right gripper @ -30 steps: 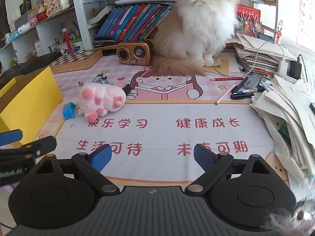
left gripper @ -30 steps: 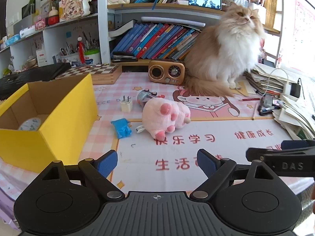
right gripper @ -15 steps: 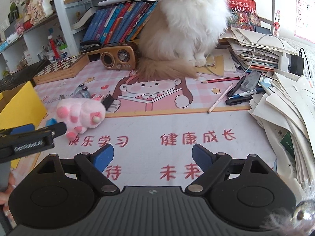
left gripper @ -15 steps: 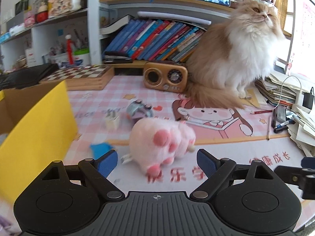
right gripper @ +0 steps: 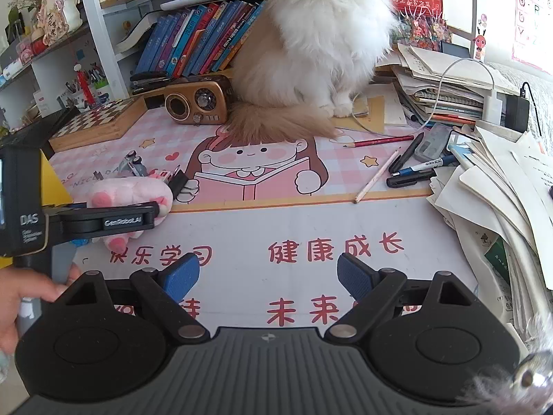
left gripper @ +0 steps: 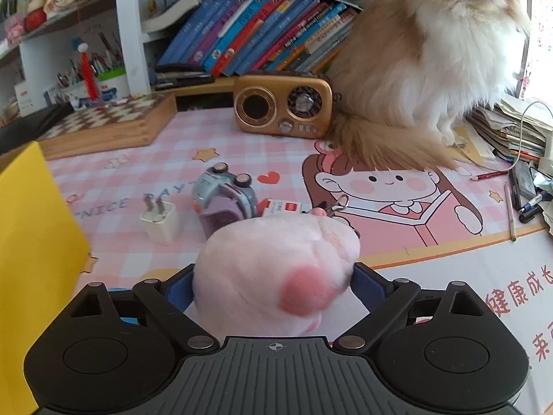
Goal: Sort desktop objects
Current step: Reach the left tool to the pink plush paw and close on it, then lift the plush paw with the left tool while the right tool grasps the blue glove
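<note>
Only the left wrist view shows the white plug (left gripper: 159, 220) and toy car (left gripper: 224, 193) behind the pink plush paw (left gripper: 273, 269); only the right shows pens (right gripper: 411, 169) beside piled papers (right gripper: 490, 186). The paw lies on the worktop's pink mat (right gripper: 311, 228) between the spread left gripper (left gripper: 271, 285), which has closed in since a second ago. The right gripper (right gripper: 268, 275) is spread, empty. A cat (left gripper: 432, 58) sits before the bookshelf.
</note>
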`<state>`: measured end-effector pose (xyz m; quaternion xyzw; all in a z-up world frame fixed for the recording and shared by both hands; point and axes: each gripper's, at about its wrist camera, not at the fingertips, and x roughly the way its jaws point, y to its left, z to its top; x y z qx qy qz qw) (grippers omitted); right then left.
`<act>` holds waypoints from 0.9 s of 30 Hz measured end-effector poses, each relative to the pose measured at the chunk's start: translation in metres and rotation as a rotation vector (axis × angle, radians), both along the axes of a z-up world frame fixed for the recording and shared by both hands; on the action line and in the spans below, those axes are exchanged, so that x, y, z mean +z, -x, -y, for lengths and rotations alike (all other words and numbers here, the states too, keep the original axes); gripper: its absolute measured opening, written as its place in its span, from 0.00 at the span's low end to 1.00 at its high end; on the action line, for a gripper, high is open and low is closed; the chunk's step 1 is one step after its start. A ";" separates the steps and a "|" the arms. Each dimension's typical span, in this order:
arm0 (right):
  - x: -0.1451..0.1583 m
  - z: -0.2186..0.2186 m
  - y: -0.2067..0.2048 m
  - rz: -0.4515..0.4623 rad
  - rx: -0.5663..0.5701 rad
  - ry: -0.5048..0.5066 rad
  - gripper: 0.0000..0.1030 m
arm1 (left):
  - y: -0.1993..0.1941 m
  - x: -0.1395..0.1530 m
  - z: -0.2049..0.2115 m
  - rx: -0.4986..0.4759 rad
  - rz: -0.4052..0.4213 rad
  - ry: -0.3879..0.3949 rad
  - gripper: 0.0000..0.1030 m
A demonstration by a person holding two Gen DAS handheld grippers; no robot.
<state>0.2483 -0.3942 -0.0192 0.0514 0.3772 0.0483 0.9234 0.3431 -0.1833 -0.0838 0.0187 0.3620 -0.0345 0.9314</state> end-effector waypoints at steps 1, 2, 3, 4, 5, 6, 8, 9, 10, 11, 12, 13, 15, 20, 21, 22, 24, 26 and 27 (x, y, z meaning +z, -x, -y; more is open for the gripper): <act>0.000 0.000 0.000 -0.001 0.000 0.003 0.85 | -0.002 -0.002 0.000 -0.005 -0.006 0.007 0.91; 0.000 0.000 0.000 -0.002 -0.001 0.004 0.85 | -0.003 -0.003 0.000 -0.012 -0.012 0.017 0.91; -0.001 0.000 0.000 -0.004 -0.002 0.006 0.85 | -0.005 -0.004 0.000 -0.018 -0.016 0.027 0.90; -0.001 0.000 -0.001 -0.007 -0.004 0.007 0.85 | -0.005 -0.004 -0.001 -0.025 -0.022 0.044 0.81; -0.002 0.001 -0.001 -0.010 -0.005 0.007 0.85 | -0.004 -0.004 -0.001 -0.039 -0.026 0.067 0.80; -0.002 0.000 -0.001 -0.012 -0.006 0.007 0.85 | -0.004 -0.003 -0.002 -0.042 -0.027 0.074 0.77; -0.003 0.000 -0.002 -0.014 -0.004 0.007 0.85 | 0.002 0.002 -0.003 -0.047 -0.023 0.090 0.75; -0.004 -0.001 -0.003 -0.015 -0.001 0.007 0.85 | 0.005 0.004 -0.004 -0.047 -0.015 0.097 0.74; -0.005 -0.002 -0.004 -0.017 0.002 0.007 0.85 | 0.010 0.008 -0.006 -0.043 -0.007 0.104 0.74; -0.006 -0.003 -0.005 -0.018 0.005 0.007 0.85 | 0.016 0.012 -0.009 -0.039 0.002 0.116 0.74; -0.006 -0.004 -0.006 -0.019 0.009 0.006 0.85 | 0.023 0.017 -0.012 -0.038 0.013 0.130 0.74; -0.007 -0.006 -0.007 -0.020 0.012 0.005 0.85 | 0.028 0.022 -0.014 -0.036 0.022 0.137 0.74; -0.008 -0.009 -0.009 -0.021 0.021 0.000 0.85 | 0.043 0.034 -0.021 -0.019 0.045 0.147 0.74; -0.010 -0.024 -0.018 -0.025 0.068 -0.011 0.85 | 0.090 0.062 -0.049 0.058 0.087 0.243 0.74; -0.011 -0.029 -0.020 -0.024 0.084 -0.011 0.85 | 0.101 0.068 -0.057 0.081 0.096 0.269 0.74; -0.012 -0.034 -0.022 -0.023 0.102 -0.009 0.85 | 0.111 0.073 -0.062 0.096 0.102 0.286 0.74; -0.014 -0.045 -0.026 -0.015 0.149 -0.002 0.85 | 0.130 0.084 -0.074 0.134 0.115 0.313 0.74; -0.018 -0.057 -0.030 -0.009 0.210 0.008 0.84 | 0.148 0.095 -0.085 0.173 0.129 0.348 0.74; -0.020 -0.064 -0.032 -0.007 0.241 0.015 0.80 | 0.157 0.100 -0.091 0.190 0.135 0.365 0.74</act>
